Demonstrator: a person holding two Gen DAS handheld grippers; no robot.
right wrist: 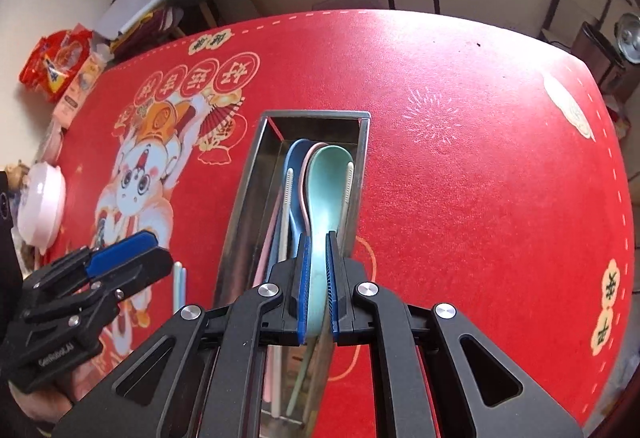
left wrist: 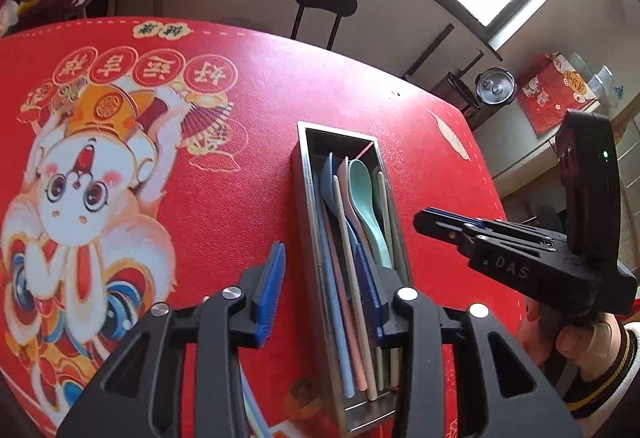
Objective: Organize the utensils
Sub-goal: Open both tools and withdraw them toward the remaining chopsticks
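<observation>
Both wrist views steeply down, close over metal tray (left wrist: 306,173) (right wrist: 256,157); shared: red tablecloth (left wrist: 240,165) (right wrist: 480,177)

A narrow steel tray (right wrist: 256,173) lies lengthwise on the red surface (right wrist: 460,157). Inside it lie a mint spoon (right wrist: 330,189), a blue spoon (right wrist: 296,165), a pink spoon (right wrist: 307,173) and pastel chopsticks (left wrist: 348,222), all lengthwise.

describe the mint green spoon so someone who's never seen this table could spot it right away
On the red tablecloth stands a long, narrow metal tray holding pastel spoons and chopsticks. The mint green spoon lies along its right side, its handle clamped between the right gripper's blue fingers. The spoons beside it are blue and pink.
</observation>
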